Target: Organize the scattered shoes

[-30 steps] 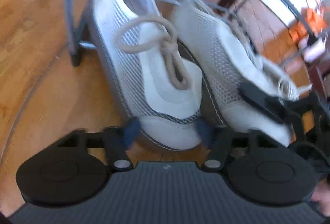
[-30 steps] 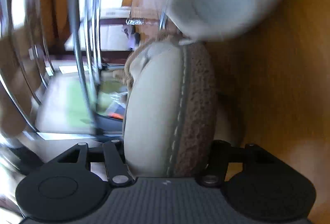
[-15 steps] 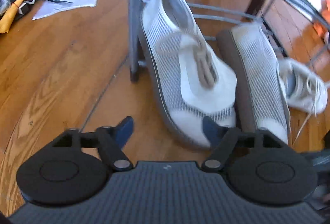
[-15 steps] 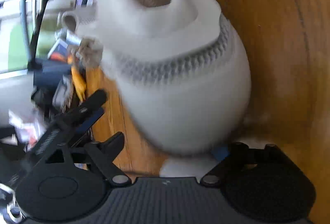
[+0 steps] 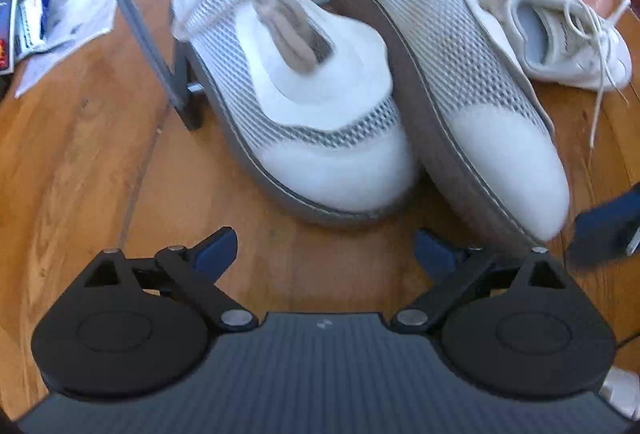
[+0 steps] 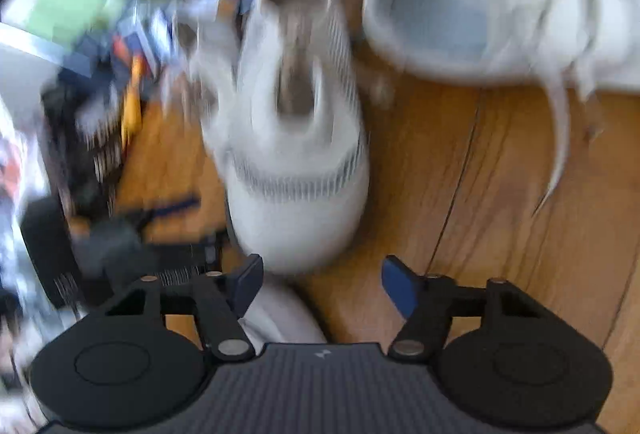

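My left claw (image 5: 324, 246) is opening, empty, short of the tilted mesh shoe (image 5: 452, 74); I'd right that shoe squarely beside its mate (image 5: 296, 82).

The blurred white mesh shoe (image 6: 296, 138) stands toe-first on the wooden floor (image 6: 500, 218), just beyond the right tongs (image 6: 322, 284) — their jaws closing, nothing gripped between them. Right of that shoe lies a white lace-up sneaker (image 6: 492, 14); left of it, blurred clutter (image 6: 100, 54).
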Motion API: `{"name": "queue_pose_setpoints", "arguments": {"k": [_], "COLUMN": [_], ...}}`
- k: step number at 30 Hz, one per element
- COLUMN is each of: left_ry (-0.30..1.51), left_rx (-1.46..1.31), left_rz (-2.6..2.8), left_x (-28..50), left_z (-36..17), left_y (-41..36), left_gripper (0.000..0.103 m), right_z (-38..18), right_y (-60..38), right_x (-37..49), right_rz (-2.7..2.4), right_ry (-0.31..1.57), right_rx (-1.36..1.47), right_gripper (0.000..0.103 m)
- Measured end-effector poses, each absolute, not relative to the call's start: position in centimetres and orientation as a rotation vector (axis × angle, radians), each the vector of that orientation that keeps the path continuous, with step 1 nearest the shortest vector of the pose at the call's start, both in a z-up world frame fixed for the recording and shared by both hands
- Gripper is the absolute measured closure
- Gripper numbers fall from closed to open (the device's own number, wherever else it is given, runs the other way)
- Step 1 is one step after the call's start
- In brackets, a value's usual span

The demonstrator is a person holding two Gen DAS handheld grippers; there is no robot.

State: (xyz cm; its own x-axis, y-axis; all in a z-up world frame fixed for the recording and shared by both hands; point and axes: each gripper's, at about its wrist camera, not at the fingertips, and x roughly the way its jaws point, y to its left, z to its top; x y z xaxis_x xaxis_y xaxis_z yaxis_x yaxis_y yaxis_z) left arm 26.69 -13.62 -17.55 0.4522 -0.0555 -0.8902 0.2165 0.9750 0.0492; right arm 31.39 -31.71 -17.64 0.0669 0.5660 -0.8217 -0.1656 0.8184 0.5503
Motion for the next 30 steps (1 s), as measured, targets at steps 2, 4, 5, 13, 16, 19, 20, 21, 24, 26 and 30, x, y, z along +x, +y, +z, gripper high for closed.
{"name": "queue_pose_setpoints", "arguments": {"k": [2,4,5,13,16,19,20,21,24,26,30], "left_ry": [1.094,1.095,1.094,1.113,1.129,1.143,1.143,1.145,1.157,1.156,1.089], "left_rx": [0.184,0.179,0.162,0.097,0.115,0.128,0.131,0.134,0.093,0.078,0.078], "left_rz": [-0.162,-0.14,-0.124,-0.111,-0.112,-0.093,-0.089,-0.085,-0.053,-0.008,0.15], "left_x": [26.9,27.5,27.9,28.9,28.8,29.3,29.7,30.0,30.3,30.2,29.6], "left_z": [-17.9,-17.9,-17.9,-17.5,-17.9,-18.5,-18.7,-18.9,-18.8,-18.7,-17.3], "left_y": [-13.9,-13.9,-13.7,-13.4,-14.1,-14.7,-14.7,-14.7,-14.3,-13.9,-12.1], "left_gripper": [0.007,0.007,0.007,0.005,0.005,0.004,0.002,0.0,0.0,0.0,0.0], "right_z": [-18.4,-19.2,-19.1,-19.2,-19.7,-20.4,-20.4,-20.4,-20.1,-20.1,-19.6], "right_y": [-30.7,-30.0,-29.9,-29.1,-29.2,-29.9,-30.2,-30.3,-29.8,-29.4,-30.5], "right_x": [31.9,32.9,33.1,36.2,36.2,36.1,36.3,36.3,36.3,36.0,35.6], "right_rz": [0.565,0.578,0.566,0.482,0.445,0.459,0.462,0.466,0.486,0.518,0.542], "right_ry": [1.412,1.407,1.379,1.122,1.081,1.11,1.119,1.122,1.126,1.132,1.187], "right_rx": [0.344,0.426,0.446,0.448,0.424,0.473,0.512,0.522,0.493,0.496,0.587], "right_gripper": [0.041,0.048,0.056,0.074,0.074,0.058,0.049,0.044,0.036,0.031,0.029]}}
